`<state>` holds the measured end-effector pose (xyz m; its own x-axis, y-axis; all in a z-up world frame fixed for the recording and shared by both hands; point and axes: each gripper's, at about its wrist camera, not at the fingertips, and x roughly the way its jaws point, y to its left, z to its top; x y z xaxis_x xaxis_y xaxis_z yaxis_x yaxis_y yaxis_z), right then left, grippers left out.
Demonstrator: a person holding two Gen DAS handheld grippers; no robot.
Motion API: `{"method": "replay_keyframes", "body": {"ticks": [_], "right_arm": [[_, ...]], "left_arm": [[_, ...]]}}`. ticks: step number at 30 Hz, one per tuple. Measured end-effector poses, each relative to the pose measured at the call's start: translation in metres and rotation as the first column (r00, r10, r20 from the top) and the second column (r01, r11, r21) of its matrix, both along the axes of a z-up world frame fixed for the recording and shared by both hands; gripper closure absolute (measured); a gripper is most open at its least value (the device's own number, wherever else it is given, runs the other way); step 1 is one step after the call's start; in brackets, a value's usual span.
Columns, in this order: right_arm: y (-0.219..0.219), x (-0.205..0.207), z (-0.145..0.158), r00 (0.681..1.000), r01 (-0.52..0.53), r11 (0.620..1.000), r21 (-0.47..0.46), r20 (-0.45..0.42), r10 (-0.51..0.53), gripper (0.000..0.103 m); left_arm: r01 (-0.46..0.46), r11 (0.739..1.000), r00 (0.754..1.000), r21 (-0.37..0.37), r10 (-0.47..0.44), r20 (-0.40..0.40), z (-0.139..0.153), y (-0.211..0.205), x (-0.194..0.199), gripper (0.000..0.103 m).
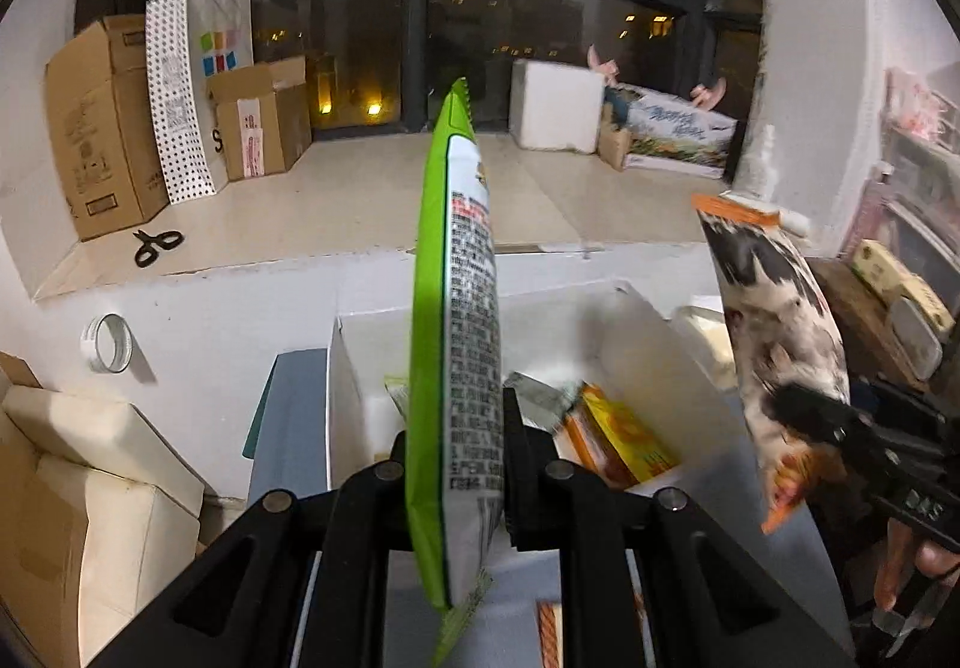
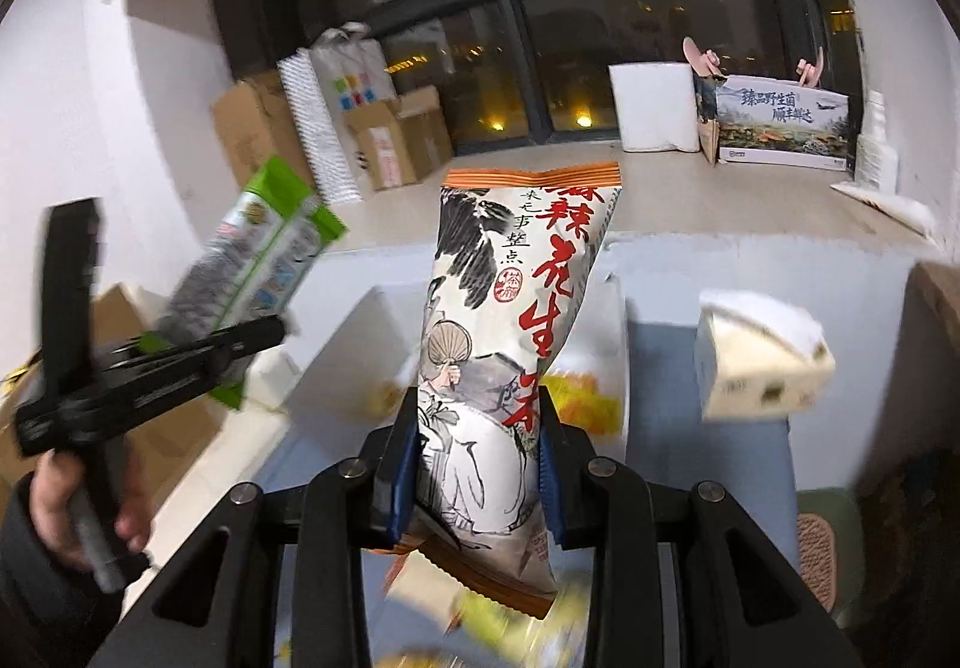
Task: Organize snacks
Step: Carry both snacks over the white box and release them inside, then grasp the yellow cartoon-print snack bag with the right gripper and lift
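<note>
Green packet (image 1: 456,344): clamped edge-on in the left gripper (image 1: 456,464), jaws clenched on its lower part, held above the white box (image 1: 654,344).
Ink-print packet (image 2: 510,344): gripped low by the right gripper (image 2: 480,464), jaws grasping it, upright over the same box.
Box contents: an orange-yellow packet (image 1: 624,440) lay inside.
Surroundings: scissors (image 1: 155,247) on the far ledge.
Risk: both packets were top-heavy in a low grip; a quick swing could make either slip or collide over the box.

The right gripper (image 2: 480,446) squeezes a white snack bag (image 2: 504,344) above the white box (image 2: 612,308). Left of the box, the left gripper (image 2: 264,335) pinches a green snack bag (image 2: 264,242).
</note>
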<state>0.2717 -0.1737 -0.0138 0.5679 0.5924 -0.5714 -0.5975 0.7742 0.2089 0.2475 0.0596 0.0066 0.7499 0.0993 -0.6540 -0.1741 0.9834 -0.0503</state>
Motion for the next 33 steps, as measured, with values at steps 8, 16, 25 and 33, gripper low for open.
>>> {"method": "replay_keyframes", "body": {"ticks": [8, 16, 25, 33], "right_arm": [[0.051, 0.092, -0.022, 0.998, -0.001, 0.985, -0.175, -0.058, -0.009, 0.024], [0.043, 0.099, -0.037, 0.995, 0.036, 0.988, -0.151, -0.089, -0.050, 0.000], [0.007, 0.046, -0.002, 1.000, 0.002, 0.999, -0.046, -0.019, -0.003, 0.000], [-0.049, -0.046, -0.005, 0.999, -0.036, 0.998, 0.042, -0.008, 0.037, 0.000]], "left_arm": [[0.007, 0.999, 0.993, 0.051, -0.001, -0.121, -0.038, 0.009, 0.051, 0.015], [-0.005, 1.000, 0.993, -0.010, 0.004, -0.115, -0.050, 0.019, 0.036, 0.000], [0.058, 0.998, 0.997, 0.017, -0.057, -0.060, -0.024, 0.003, -0.027, 0.000], [0.163, 0.987, 0.986, -0.001, -0.163, 0.022, -0.013, -0.025, -0.130, 0.000]]}}
